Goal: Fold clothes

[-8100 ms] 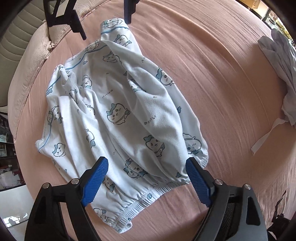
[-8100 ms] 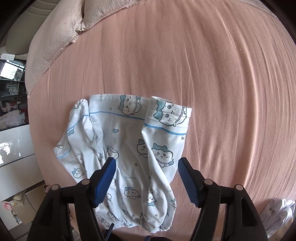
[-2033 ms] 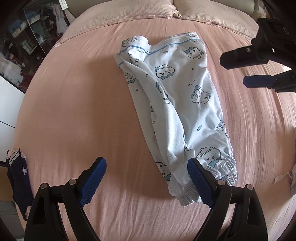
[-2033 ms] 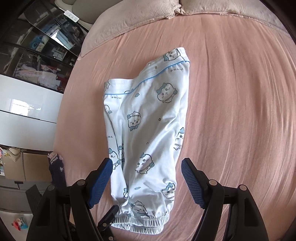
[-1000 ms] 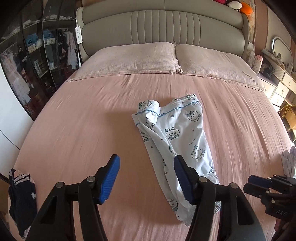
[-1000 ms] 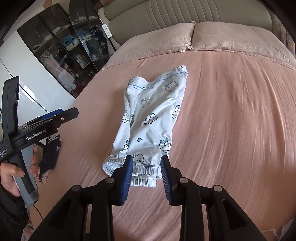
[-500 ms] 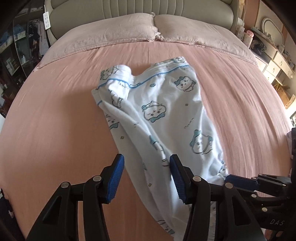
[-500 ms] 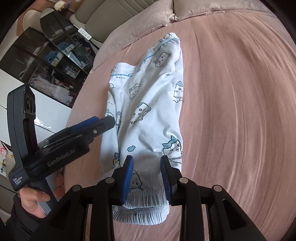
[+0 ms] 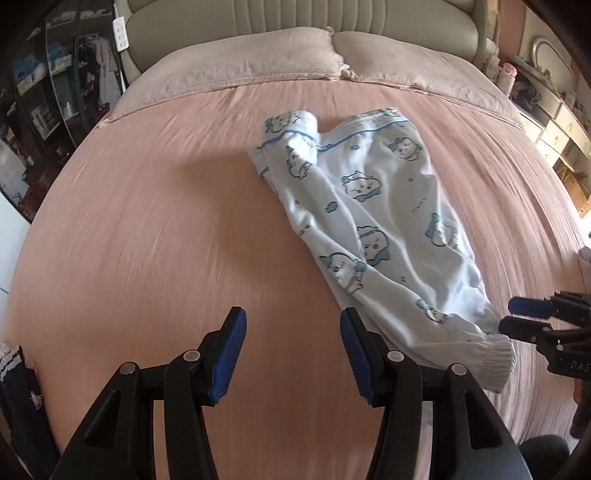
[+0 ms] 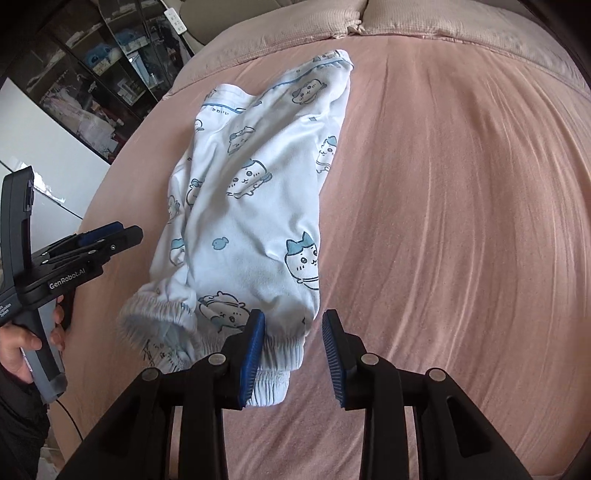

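Note:
White pyjama trousers [image 9: 380,225] with blue cartoon prints lie folded lengthwise on the pink bed sheet [image 9: 147,221], waistband toward the pillows, elastic cuffs nearest me. My left gripper [image 9: 291,347] is open and empty over bare sheet, just left of the cuffs. My right gripper [image 10: 293,343] is open, its left finger over the cuff [image 10: 273,350], holding nothing. The trousers [image 10: 258,192] also show in the right wrist view. The right gripper [image 9: 524,317] shows at the right edge of the left wrist view, and the left gripper [image 10: 107,236] at the left of the right wrist view.
Two pink pillows [image 9: 258,70] and a padded headboard [image 9: 303,18] are at the far end. Dark shelves [image 10: 110,66] stand left of the bed. Dark clothing [image 9: 18,398] lies at the bed's near left edge. A dresser [image 9: 554,122] stands right.
Both grippers have shifted around the cuff end. The left gripper moved left off the trousers onto bare sheet. The right gripper's jaws have opened wider and sit closer to the cuff.

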`<state>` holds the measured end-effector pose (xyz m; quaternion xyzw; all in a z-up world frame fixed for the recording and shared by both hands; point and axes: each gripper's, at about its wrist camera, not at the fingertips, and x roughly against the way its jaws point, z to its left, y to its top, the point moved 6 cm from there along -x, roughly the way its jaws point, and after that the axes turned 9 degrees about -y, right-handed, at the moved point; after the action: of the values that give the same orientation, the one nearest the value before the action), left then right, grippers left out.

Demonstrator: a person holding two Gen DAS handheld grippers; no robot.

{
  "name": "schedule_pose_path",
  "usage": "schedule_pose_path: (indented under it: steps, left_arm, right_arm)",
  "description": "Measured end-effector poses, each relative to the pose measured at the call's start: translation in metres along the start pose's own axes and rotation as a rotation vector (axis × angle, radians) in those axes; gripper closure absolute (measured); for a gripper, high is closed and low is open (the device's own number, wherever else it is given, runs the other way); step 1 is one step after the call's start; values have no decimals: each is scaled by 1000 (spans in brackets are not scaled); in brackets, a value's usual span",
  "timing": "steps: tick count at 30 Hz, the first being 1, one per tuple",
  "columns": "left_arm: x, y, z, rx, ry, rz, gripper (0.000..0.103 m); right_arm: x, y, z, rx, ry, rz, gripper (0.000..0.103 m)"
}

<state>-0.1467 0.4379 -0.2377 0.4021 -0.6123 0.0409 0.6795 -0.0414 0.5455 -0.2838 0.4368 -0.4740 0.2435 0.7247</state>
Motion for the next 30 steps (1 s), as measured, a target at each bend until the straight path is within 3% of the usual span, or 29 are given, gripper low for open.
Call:
schedule_pose_path:
  steps: [1,3,9,15,19,30]
  left_arm:
    - [7,-1,-7,-40,9,-14,25]
    - [20,-5,-23,-151,26,-67,18]
    - [37,-30,-65,-575,150,-155,18]
    - [24,-56,-87,-890,213,-167,18]
    - [14,-69,-97,-986,198,-153,18]
    - [-20,-91,-114,-1135,213,-122,18]
  right_arm:
    - [6,0,2,34,-13,-15,42]
    - [17,-1,5,103,-38,-46,30]
    - [41,-11,6,326,-173,-148,29]
    - [34,-33,35,728,-361,-261,29]
    - [20,-47,49,868,-398,-277,29]
    - [-12,-62,65,1009,-408,-276,29]
